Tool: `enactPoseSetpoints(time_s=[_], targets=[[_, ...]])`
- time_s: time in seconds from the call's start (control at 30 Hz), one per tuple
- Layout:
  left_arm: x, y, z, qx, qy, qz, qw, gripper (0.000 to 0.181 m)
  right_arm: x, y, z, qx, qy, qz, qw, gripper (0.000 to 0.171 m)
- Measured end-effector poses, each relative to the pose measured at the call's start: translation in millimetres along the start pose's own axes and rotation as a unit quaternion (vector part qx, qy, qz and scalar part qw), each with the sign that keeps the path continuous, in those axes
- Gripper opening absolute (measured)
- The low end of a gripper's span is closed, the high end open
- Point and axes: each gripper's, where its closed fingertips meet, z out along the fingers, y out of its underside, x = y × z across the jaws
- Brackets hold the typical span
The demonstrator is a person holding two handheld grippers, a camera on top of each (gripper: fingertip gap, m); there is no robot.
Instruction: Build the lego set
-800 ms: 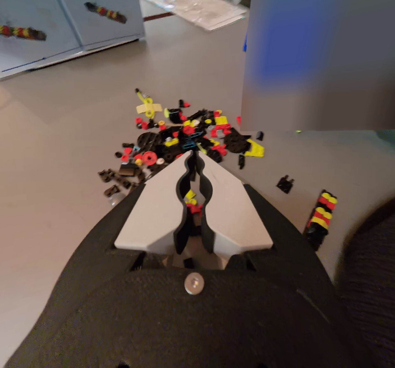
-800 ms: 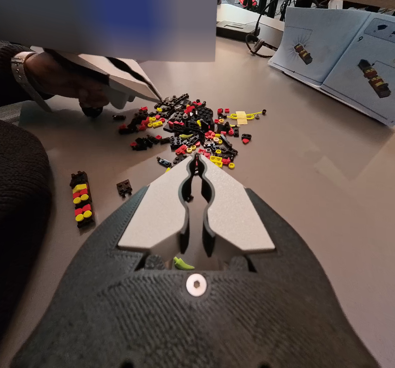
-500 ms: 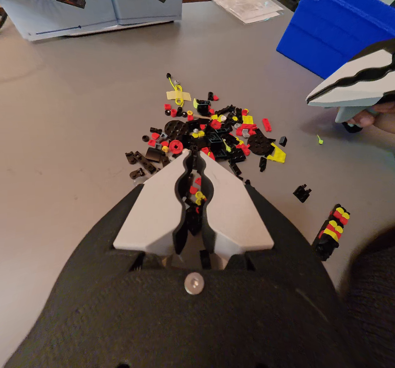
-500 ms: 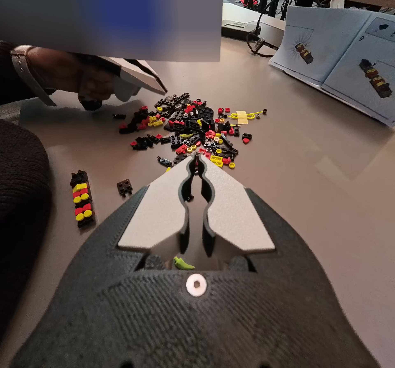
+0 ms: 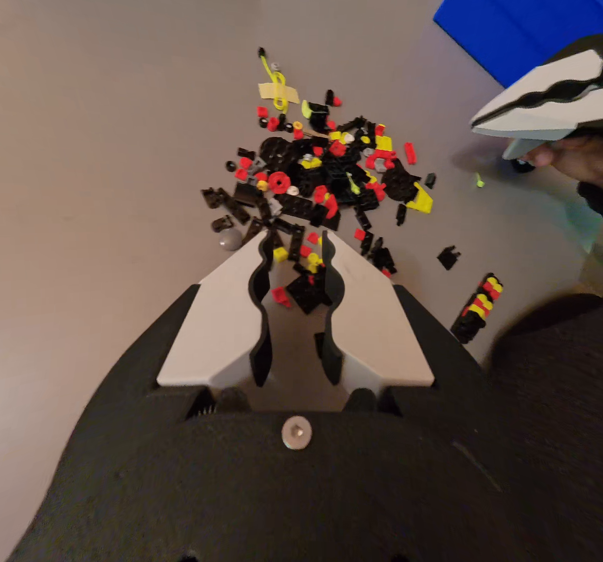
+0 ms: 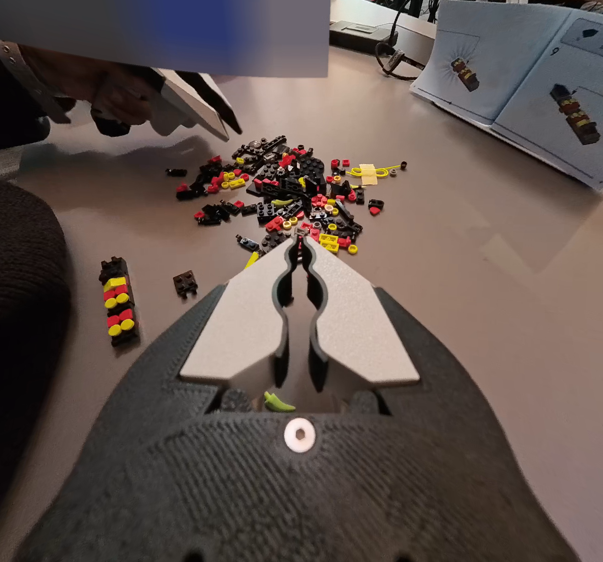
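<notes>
A pile of loose black, red and yellow lego pieces (image 5: 326,171) lies on the grey table, and also shows in the right wrist view (image 6: 287,194). My left gripper (image 5: 295,238) is open and empty, tilted down over the near edge of the pile, with small red, yellow and black pieces between its fingers. It shows in the right wrist view (image 6: 228,131) just above the pile's far left. My right gripper (image 6: 300,241) is shut at the pile's near edge and shows in the left wrist view (image 5: 538,112). A partly built black, red and yellow model (image 6: 119,301) lies apart, also in the left wrist view (image 5: 476,308).
A small black plate (image 6: 185,282) lies beside the model. An open instruction booklet (image 6: 522,73) stands at the back right. A blue bin (image 5: 522,7) sits beyond the pile. A lime piece (image 6: 277,404) lies under my right gripper. A dark sleeve (image 6: 29,285) is at the left. My right fingertips sit around 15 cm from my left ones. My right tips are roughly 11 cm from the small black plate (image 6: 185,282). Seen from the left wrist view (image 5: 449,258) as well.
My left gripper has opened and tipped down closer over the near edge of the pile. My right gripper has stayed shut in place.
</notes>
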Motion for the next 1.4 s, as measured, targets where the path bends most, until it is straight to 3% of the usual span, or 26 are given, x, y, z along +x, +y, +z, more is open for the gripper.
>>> enactPoseSetpoints(time_s=[0.17,0.37,0.5,0.67,1.0,1.13,1.27,1.4], targets=[[3.0,7.9,4.4,-0.022,-0.013,0.04,0.999,0.03,-0.9,0.5,0.2,-0.002,-0.002,-0.002,1.0,0.0],[-7.6,-2.9,-0.7,0.015,-0.007,-0.008,1.0,0.026,-2.5,-0.4,-0.5,-0.001,-0.004,-0.005,1.0,0.0],[-9.4,3.6,5.4,0.004,-0.02,0.021,1.0,0.025,-5.0,-1.9,-0.9,0.0,-0.006,-0.012,1.0,0.0],[25.4,6.4,5.6,-0.003,0.071,0.014,0.997,0.027,-16.2,-10.5,-2.6,0.01,-0.013,-0.039,0.999,0.0],[47.1,20.6,16.1,-0.023,0.048,0.113,0.992,0.026,-58.0,-29.2,-4.8,0.023,-0.033,-0.127,0.991,0.0],[43.8,13.9,20.6,-0.007,0.014,0.103,0.995,0.027,-57.0,-52.4,-19.8,0.054,0.013,-0.177,0.983,0.0],[35.0,7.2,28.2,-0.003,-0.028,0.118,0.993,0.027,-60.4,-84.4,-39.6,0.121,0.033,-0.156,0.98,0.0],[36.4,5.5,37.1,-0.015,-0.034,0.119,0.992,0.029,-69.3,-95.4,-46.9,0.13,0.03,-0.135,0.982,0.001]])
